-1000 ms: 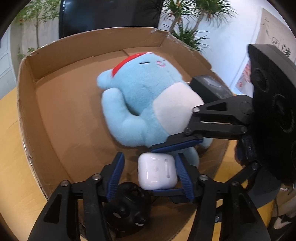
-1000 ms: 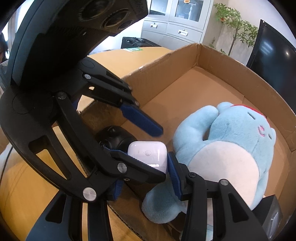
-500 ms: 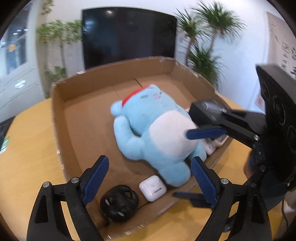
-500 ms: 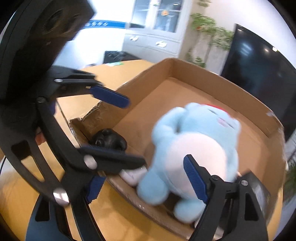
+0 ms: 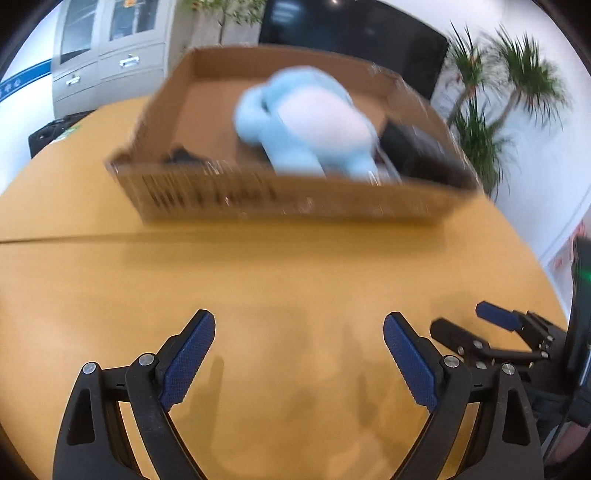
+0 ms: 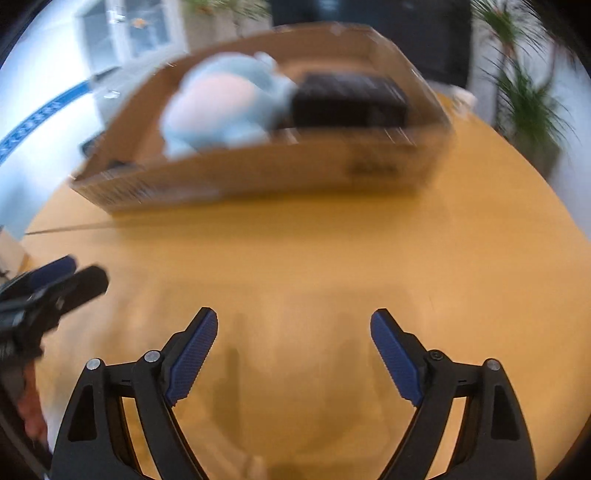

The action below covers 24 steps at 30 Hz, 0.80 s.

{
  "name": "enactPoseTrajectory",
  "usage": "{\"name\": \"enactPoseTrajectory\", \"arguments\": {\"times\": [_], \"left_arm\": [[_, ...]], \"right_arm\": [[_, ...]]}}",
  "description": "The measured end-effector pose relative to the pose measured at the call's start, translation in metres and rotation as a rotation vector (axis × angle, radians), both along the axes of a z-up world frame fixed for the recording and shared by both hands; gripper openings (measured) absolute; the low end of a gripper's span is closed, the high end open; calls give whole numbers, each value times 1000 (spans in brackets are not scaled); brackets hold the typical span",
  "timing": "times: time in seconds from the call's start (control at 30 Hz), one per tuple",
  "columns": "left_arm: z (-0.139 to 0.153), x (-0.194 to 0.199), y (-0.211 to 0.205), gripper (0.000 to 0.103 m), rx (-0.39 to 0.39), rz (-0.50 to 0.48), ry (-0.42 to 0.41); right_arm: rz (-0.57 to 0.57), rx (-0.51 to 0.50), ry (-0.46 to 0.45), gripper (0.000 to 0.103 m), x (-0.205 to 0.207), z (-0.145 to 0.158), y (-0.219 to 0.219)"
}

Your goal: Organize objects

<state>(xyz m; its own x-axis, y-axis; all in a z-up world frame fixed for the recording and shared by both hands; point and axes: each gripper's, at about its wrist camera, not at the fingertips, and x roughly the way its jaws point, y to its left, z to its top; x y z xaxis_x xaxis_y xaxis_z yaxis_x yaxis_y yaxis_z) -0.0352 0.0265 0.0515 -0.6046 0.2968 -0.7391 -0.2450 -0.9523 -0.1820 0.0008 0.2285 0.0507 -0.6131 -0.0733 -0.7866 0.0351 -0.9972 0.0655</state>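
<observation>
An open cardboard box (image 5: 295, 195) (image 6: 258, 173) stands on the yellow wooden table (image 5: 295, 266). In it lie a light-blue plush toy (image 5: 314, 122) (image 6: 218, 107) and a black box (image 5: 410, 147) (image 6: 351, 96); both views are blurred. The top of a dark object (image 5: 181, 155) shows at the box's near-left corner. The front wall hides the white earbud case. My left gripper (image 5: 299, 317) hangs over bare table short of the box, its jaws opening with nothing between them. My right gripper (image 6: 293, 312) is beside it, jaws also opening and empty. Each gripper shows at the edge of the other's view (image 5: 465, 319) (image 6: 66, 273).
A grey cabinet (image 5: 107, 48) stands behind the table at the left, a dark screen (image 5: 351, 33) behind the box, and potted plants (image 5: 509, 85) at the right. A seam (image 5: 74, 238) runs across the tabletop. A hand (image 6: 31, 413) shows at the left edge.
Both grippers let go of the white earbud case inside the box, opened wide and drew back out of the box to above the table. Both views rolled as they went.
</observation>
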Motion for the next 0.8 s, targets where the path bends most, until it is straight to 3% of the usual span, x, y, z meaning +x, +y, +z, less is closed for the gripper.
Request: {"name": "enactPoseTrajectory", "arguments": {"times": [0.1, 0.2, 0.3, 0.37, 0.43, 0.53, 0.8], "left_arm": [[-12, 18, 14, 93, -48, -2, 6], [-22, 31, 14, 94, -25, 29, -18], [-28, 35, 12, 103, -49, 69, -40], [-29, 35, 7, 103, -51, 81, -38], [-30, 36, 5, 103, -62, 93, -40], [-35, 32, 9, 103, -169, 131, -54], [-37, 29, 5, 103, -169, 129, -56]], "right_arm": [[-47, 32, 17, 94, 21, -9, 3], [-107, 18, 11, 102, 35, -13, 5], [-151, 45, -4, 102, 39, -10, 4], [-145, 102, -16, 102, 46, -15, 1], [-142, 94, -21, 102, 38, -15, -10], [-143, 91, -21, 102, 35, -17, -13], [-111, 90, -20, 102, 33, -16, -13]]}}
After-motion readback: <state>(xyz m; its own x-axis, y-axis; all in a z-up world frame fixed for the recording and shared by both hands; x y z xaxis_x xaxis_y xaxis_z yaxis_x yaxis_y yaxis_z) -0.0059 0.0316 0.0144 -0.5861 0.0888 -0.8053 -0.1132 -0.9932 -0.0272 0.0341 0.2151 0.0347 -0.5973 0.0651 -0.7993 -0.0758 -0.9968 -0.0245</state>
